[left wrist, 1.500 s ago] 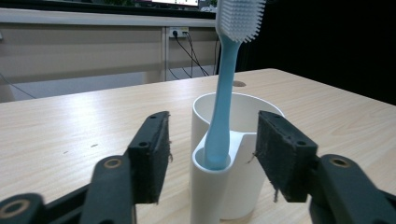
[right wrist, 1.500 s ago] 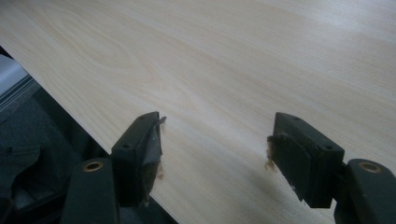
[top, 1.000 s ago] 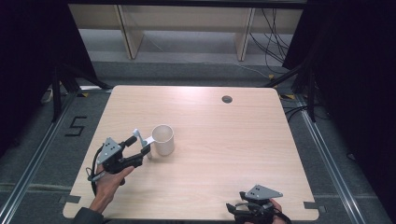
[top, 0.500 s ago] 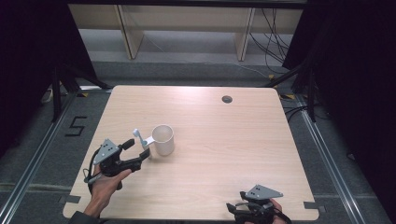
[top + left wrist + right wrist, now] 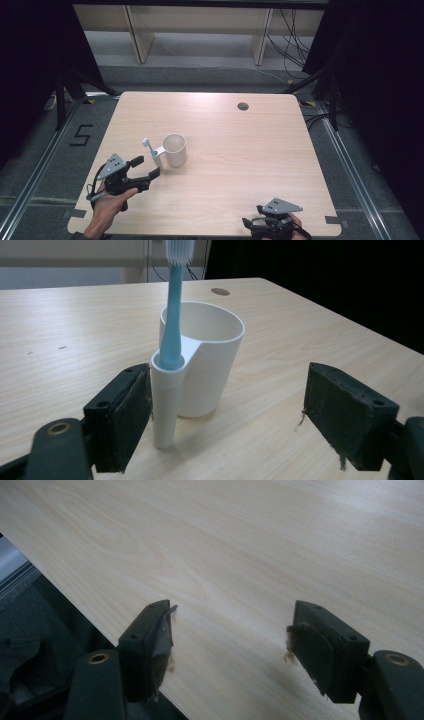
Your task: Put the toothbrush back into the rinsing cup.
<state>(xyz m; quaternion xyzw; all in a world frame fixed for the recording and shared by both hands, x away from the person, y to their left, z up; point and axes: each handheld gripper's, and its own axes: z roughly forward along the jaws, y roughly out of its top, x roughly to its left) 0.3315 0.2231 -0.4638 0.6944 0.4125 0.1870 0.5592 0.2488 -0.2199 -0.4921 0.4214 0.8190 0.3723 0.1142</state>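
The pale wooden counter (image 5: 240,150) carries one group of things, left of centre in the high view: a white cup (image 5: 175,149) with a slim side tube (image 5: 166,400) fixed to it, and a blue toothbrush (image 5: 172,310) standing upright in that tube, bristles at the top. The left gripper (image 5: 142,167) sits at lower left of that view, just short of the cup; its fingers (image 5: 122,420) have just been opening and stand wide apart, one pad close beside the tube, nothing pressed between them. The step looks like letting go and backing off: draw the gripper straight back along its own line, level, so the near finger does not brush the tube and tip the cup. The right gripper (image 5: 272,222) rests at the lower edge, fingers (image 5: 150,645) apart over bare wood, holding nothing.
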